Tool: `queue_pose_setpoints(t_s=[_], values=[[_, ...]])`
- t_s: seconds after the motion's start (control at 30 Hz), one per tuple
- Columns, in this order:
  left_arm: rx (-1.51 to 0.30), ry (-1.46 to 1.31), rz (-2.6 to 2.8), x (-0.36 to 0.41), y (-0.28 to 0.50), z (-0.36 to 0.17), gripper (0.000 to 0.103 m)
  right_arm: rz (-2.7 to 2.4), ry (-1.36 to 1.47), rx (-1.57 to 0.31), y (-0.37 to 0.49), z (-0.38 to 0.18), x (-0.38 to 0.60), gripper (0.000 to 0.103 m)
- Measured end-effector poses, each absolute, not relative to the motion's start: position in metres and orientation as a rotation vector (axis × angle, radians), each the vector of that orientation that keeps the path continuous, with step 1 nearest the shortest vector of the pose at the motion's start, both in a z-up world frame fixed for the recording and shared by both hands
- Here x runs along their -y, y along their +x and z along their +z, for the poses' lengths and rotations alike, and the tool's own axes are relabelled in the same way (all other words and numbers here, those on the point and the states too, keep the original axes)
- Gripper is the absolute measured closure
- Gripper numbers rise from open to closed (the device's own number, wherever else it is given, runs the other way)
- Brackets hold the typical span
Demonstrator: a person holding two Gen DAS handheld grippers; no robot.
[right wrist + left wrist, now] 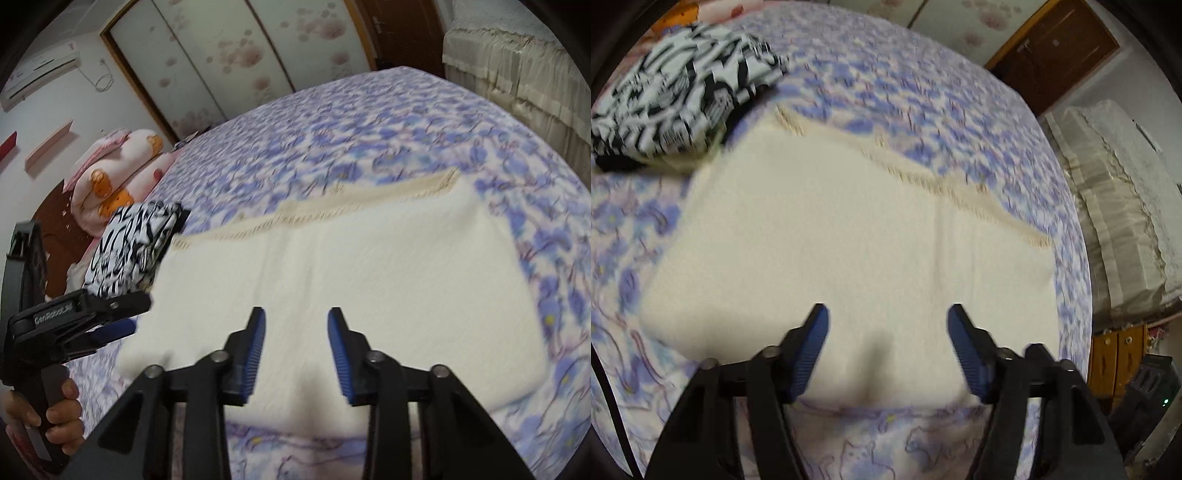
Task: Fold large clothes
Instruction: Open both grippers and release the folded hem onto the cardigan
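On floral bedsheet (923,92): folded cream knit garment (831,240) lying flat, touching black-and-white patterned folded cloth (676,99). Left gripper (888,321) and right gripper (296,325) hovering above, jaws parted, gripping nothing.

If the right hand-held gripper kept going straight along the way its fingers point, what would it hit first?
Most likely the cream folded garment on the floral bedspread. The right hand-held gripper points down at it, jaws apart with nothing between them. Depth is unclear in the blur.

My blue ribbed pads (258,354) looked rubbery; the cream garment (831,240) was soft matt cloth, its far hem coarse-knit.
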State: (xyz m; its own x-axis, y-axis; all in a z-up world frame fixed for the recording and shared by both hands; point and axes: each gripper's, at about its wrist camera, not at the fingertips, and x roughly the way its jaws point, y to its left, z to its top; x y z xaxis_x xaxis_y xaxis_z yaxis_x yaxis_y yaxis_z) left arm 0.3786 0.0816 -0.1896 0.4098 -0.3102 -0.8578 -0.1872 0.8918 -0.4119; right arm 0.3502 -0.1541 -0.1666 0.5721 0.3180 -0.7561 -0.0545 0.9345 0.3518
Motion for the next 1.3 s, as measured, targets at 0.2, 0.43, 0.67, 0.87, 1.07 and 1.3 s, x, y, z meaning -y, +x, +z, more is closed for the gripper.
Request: queue_pose_setpoints(t_s=[0.2, 0.43, 0.67, 0.87, 1.07, 1.3], values=[[-1.294, -0.516, -0.177, -0.056, 0.363, -0.229, 0.089, 0.328, 0.267, -1.041, 0.338, -0.197, 0.121, 0.101], [-1.391, -0.548, -0.201, -0.039, 0.364, -0.26, 0.089, 0.378, 0.197, -1.08, 0.348, -0.225, 0.108, 0.103], [-1.387, -0.458, -0.038, -0.035, 0.368, -0.285, 0.1, 0.403, 0.197, -1.121, 0.362, -0.253, 0.111, 0.103], [-1.318, -0.458, 0.075, -0.054, 0.359, -0.279, 0.102, 0.355, 0.164, -1.136, 0.359, -0.253, 0.136, 0.103], [-1.281, -0.397, 0.165, -0.083, 0.357, -0.27, 0.102, 0.284, 0.128, -1.131, 0.348, -0.248, 0.175, 0.103], [-1.261, -0.379, 0.243, -0.122, 0.351, -0.266, 0.102, 0.106, 0.169, -1.133, 0.341, -0.249, 0.229, 0.103]])
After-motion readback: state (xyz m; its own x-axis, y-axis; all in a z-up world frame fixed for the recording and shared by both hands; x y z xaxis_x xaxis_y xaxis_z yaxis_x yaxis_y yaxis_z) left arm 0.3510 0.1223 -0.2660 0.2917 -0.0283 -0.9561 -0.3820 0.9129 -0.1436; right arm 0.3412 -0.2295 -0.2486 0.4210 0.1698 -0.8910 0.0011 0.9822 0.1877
